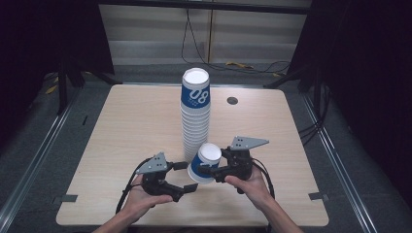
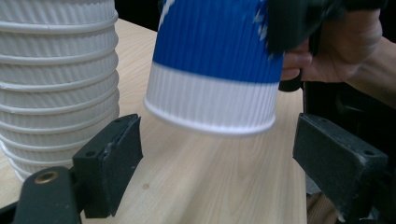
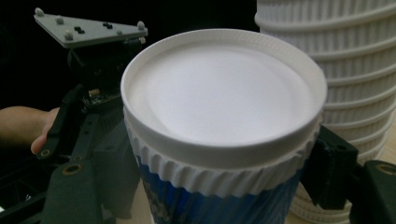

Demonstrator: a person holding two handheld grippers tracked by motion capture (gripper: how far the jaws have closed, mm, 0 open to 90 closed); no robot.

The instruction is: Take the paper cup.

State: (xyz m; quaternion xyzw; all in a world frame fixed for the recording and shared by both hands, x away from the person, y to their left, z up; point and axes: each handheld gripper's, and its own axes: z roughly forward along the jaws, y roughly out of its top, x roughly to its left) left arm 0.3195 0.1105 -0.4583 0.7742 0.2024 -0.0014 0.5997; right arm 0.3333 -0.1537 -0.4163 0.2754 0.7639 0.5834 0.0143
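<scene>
Upside-down blue-and-white paper cup [image 1: 204, 163] clamped between the right gripper [image 1: 208, 170] jaws, held tilted above the wooden table [image 1: 121, 141], just beside the tall cup stack [image 1: 195, 111], left gripper [image 1: 187, 177] jaws spread wide, unclenched, below the cup's rim

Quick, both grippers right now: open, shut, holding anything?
Left gripper: open, holding nothing; the cup's rim hangs ahead of its jaws.
Right gripper: shut on the upside-down blue and white cup, beside the cup stack.

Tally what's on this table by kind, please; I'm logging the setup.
Stacks of paper cups: 1
Single cups, held upside down in the right gripper: 1
Grippers, counting the open left gripper: 2
Total: 4
</scene>
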